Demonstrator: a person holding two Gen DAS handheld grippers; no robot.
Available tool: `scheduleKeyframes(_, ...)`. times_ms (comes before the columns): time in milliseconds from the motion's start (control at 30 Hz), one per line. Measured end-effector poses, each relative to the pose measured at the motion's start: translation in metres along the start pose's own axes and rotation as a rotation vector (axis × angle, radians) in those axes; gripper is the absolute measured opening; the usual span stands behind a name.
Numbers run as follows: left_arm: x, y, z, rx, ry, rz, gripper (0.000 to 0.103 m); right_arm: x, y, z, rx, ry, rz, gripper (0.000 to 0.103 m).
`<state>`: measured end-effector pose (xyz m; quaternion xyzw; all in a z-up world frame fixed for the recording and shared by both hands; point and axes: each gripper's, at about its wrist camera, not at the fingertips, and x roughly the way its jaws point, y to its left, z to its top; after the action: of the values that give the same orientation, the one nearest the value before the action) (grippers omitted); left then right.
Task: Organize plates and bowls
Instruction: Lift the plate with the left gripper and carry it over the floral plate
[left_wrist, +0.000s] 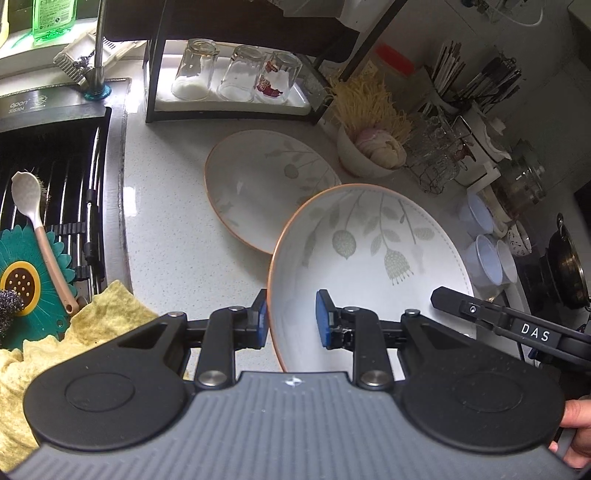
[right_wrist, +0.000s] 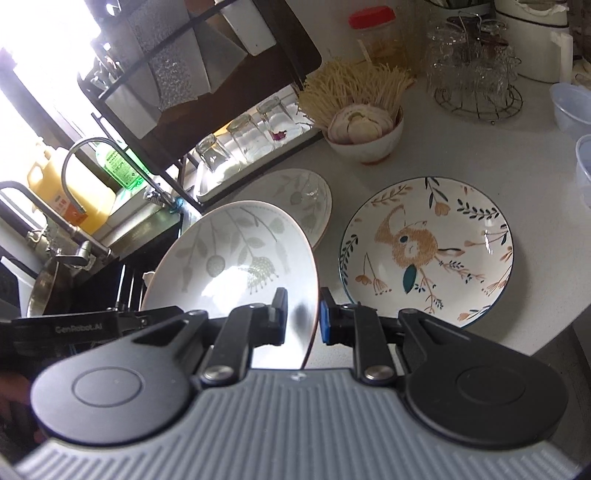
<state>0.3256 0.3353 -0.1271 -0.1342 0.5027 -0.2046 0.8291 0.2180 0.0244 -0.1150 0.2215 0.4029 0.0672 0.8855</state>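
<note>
Left hand-held gripper (left_wrist: 290, 318) is clamped on the near-left rim of the leaf-pattern plate (left_wrist: 369, 258), one pad outside the rim and one inside. Right hand-held gripper (right_wrist: 303, 318) is clamped on the opposite rim of the same plate, again with a pad on each face. A two-point hold on opposing edges suits a wide, shallow dish: it limits tipping and spreads the load across both rims.

Position of the work item: the plate is clear of the surface (left_wrist: 166, 229), tilted, and overlaps the near edge of a second leaf-pattern plate (left_wrist: 258, 184) in both views. That second plate lies flat on the surface, in front of the glass rack (left_wrist: 229, 103). A rabbit-pattern plate (right_wrist: 428, 251) lies flat to the right, apart from the other two.

Assessment: matching patterns suggest the held plate is intended to be stacked on its twin. Level the plate before lowering, since an angled rim could strike the lower plate.
</note>
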Motion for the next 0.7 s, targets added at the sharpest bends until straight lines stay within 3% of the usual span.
scheduleKeyframes(400, 0.046, -0.054, 0.02, -0.003, 0.019, 0.005, 0.029, -0.005, -0.052, 0.037, -0.032, -0.019, 0.001, 0.02)
scheduleKeyframes(700, 0.096, -0.076, 0.024, -0.09, 0.071, 0.021, 0.029, 0.019, -0.097, 0.057, -0.078, 0.036, -0.01, 0.02)
